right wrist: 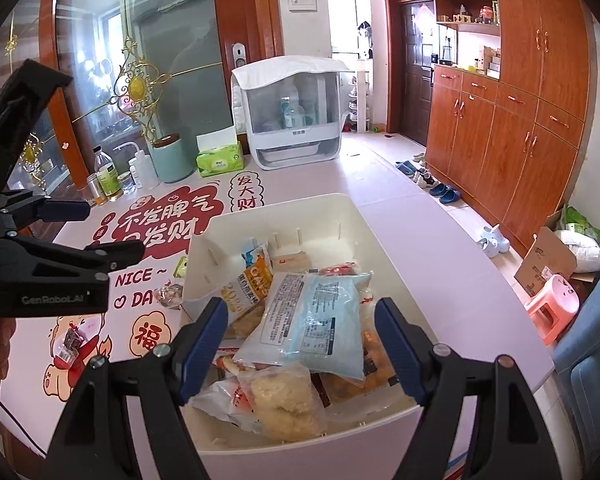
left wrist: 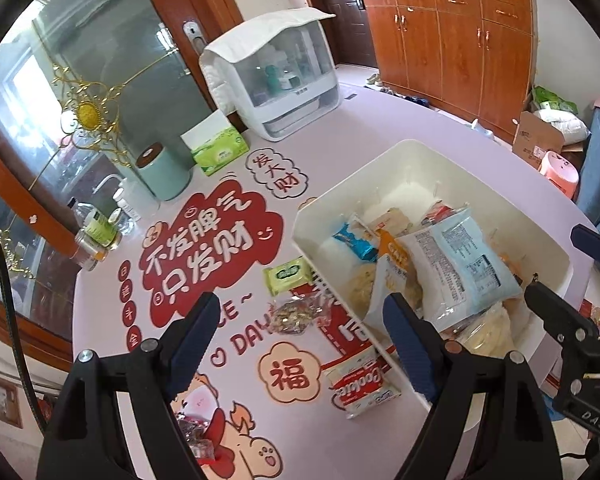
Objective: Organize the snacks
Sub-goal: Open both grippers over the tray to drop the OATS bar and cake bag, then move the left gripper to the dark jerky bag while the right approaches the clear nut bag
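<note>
A white bin (left wrist: 404, 152) (right wrist: 284, 205) on the table holds several snack packets, with a light blue packet (left wrist: 460, 264) (right wrist: 312, 320) on top. My left gripper (left wrist: 300, 344) (right wrist: 96, 230) hangs open over the table just left of the bin, nothing between its fingers. Under it lie a clear packet of nuts (left wrist: 296, 316), a red-and-white cookie packet (left wrist: 360, 384) and a small green packet (left wrist: 288, 276). A small red candy (left wrist: 196, 436) (right wrist: 70, 344) lies nearer the front. My right gripper (right wrist: 300, 344) (left wrist: 568, 276) is open above the bin, over the blue packet, not touching it.
At the table's back stand a white cabinet-style appliance (left wrist: 276, 80), a green tissue box (left wrist: 220, 152), a mint canister (left wrist: 164, 172) and several bottles (left wrist: 100, 232). A glass door is behind them. Right of the table are a pink stool (right wrist: 552, 304) and a cardboard box (right wrist: 548, 264).
</note>
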The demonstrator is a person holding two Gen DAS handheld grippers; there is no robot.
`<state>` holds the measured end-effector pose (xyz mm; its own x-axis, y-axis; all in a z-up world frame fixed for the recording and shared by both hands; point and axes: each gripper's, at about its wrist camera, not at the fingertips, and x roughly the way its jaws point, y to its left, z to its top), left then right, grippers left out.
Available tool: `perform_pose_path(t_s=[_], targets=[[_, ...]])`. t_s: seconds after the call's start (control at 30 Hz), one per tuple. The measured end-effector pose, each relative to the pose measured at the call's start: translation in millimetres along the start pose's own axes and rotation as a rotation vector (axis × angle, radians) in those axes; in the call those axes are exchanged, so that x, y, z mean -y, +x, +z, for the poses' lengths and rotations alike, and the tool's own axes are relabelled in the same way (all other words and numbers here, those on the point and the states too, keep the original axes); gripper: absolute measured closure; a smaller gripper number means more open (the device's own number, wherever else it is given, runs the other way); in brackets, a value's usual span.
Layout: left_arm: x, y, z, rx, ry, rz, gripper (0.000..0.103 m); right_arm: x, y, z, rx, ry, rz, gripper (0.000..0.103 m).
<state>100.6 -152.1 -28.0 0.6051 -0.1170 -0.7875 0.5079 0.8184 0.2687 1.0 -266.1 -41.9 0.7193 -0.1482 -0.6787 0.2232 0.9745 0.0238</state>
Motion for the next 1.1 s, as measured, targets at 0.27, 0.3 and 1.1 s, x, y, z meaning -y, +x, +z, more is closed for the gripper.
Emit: perform_pose_path(t_s=[0.27,0.3,1.1], targets=[[-27.0,-6.5,-21.5,-0.02,-0.061,0.034,0.02,-18.1,0.7,-0.2,-0.009,-0.034,0.027,0.026],[-31.3,-6.7,-24.5,-0.024,-0.071,0.036,0.02,-21.5,1.1,-0.6,-0.012,-0.04,0.031,0.026],[-150.6,-0.1,-153.9,-0.19,-0.351,0.157,0.02,-113.2,31.1,-17.9,-0.155,-0.182,0.164,0.027]])
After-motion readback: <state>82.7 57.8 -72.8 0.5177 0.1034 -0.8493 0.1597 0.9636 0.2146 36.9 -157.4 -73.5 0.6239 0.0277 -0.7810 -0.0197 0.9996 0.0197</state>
